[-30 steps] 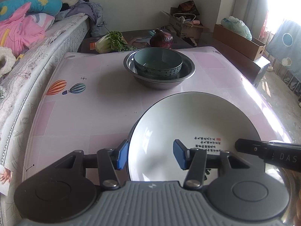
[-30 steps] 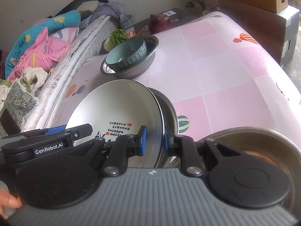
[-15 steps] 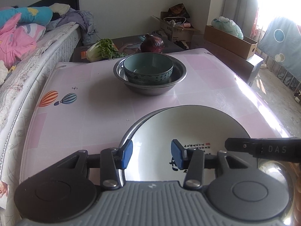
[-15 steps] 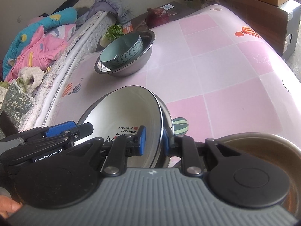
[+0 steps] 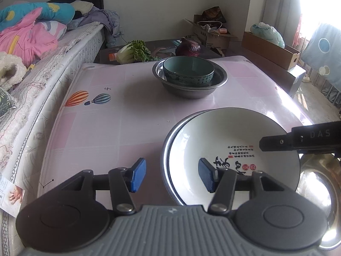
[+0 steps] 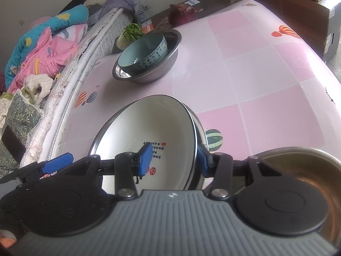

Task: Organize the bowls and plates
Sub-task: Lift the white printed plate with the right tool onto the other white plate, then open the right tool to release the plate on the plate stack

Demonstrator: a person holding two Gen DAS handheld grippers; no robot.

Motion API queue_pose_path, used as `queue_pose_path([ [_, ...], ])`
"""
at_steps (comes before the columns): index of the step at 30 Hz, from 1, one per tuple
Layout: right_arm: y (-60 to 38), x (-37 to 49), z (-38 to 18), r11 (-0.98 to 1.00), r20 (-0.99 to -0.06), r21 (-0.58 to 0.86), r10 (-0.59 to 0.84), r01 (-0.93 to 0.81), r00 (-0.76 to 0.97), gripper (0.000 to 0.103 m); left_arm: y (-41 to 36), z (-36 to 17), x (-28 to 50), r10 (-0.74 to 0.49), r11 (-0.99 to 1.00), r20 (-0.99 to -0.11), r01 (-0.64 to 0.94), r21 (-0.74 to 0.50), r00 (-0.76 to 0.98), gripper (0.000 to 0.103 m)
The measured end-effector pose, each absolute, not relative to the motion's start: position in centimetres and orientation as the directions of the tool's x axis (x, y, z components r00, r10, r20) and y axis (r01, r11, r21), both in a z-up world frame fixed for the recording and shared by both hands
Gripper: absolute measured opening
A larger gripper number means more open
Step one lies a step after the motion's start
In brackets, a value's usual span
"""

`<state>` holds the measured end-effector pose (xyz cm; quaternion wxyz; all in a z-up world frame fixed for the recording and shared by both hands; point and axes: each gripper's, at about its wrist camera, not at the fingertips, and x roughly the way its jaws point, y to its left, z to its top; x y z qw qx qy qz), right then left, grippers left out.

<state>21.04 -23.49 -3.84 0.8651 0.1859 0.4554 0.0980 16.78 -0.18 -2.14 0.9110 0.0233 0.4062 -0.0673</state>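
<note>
Left wrist view: the desk (image 5: 132,115) carries a pink-and-white checked cover printed with hot-air balloons. A bed (image 5: 49,64) with heaped bedding runs along its left edge; cardboard boxes (image 5: 270,49) line the far wall beside a bright window. A teal bowl (image 5: 188,72) sits inside a steel basin (image 5: 189,90) toward the far side of the desk. Behind it, off the desk, lie a leafy cabbage (image 5: 134,52) and a red cabbage (image 5: 188,47). Near the camera, a white plate (image 5: 232,147) with black calligraphy rests in a steel dish (image 5: 168,140). The left gripper (image 5: 171,177) straddles their left rim, jaws apart and just widened, pads clear of the rim. The right gripper's finger crosses the plate's right side.

Right wrist view: the right gripper (image 6: 173,159) has just been opening; its jaws stand apart around the plate's (image 6: 153,125) right rim without pressing it. Another steel bowl (image 6: 298,170) sits just right, partly hidden by the gripper body. The left gripper's blue pad (image 6: 57,162) shows at lower left.
</note>
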Motion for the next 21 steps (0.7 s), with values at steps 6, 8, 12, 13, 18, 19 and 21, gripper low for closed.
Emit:
queue_pose_path([
  [6, -24.0, 22.4, -3.3, 0.892, -0.784, 0.451, 0.380, 0.031, 0.490, 0.057, 0.0, -3.2, 16.5, -0.094, 0.989, -0.760, 0.145, 0.000, 0.643, 0.056],
  [8, -24.3, 23.1, -3.1, 0.887, -0.798, 0.460, 0.400, 0.027, 0.451, 0.058, 0.0, -3.6, 16.6, -0.089, 0.990, -0.771, 0.144, 0.003, 0.631, 0.056],
  [12, -24.6, 23.8, -2.6, 0.879, -0.807, 0.476, 0.438, -0.003, 0.396, 0.063, 0.1, -4.2, 16.6, -0.086, 0.990, -0.780, 0.143, 0.005, 0.620, 0.056],
  [13, -24.8, 24.0, -2.3, 0.877, -0.807, 0.480, 0.443, -0.004, 0.391, 0.065, 0.1, -4.3, 16.5, -0.084, 0.990, -0.781, 0.143, 0.006, 0.619, 0.056],
  [18, -25.7, 23.7, 0.1, 0.904, -0.792, 0.426, 0.391, -0.033, 0.469, 0.084, 0.3, -4.5, 16.5, -0.084, 0.990, -0.785, 0.139, 0.002, 0.614, 0.056],
  [19, -26.0, 23.6, 0.6, 0.902, -0.781, 0.430, 0.393, -0.037, 0.486, 0.084, 0.4, -4.5, 16.5, -0.084, 0.990, -0.785, 0.138, 0.002, 0.614, 0.055],
  [21, -26.6, 23.3, 1.2, 0.894, -0.761, 0.448, 0.402, -0.035, 0.509, 0.084, 0.4, -4.4, 16.5, -0.084, 0.991, -0.784, 0.136, 0.000, 0.615, 0.055],
])
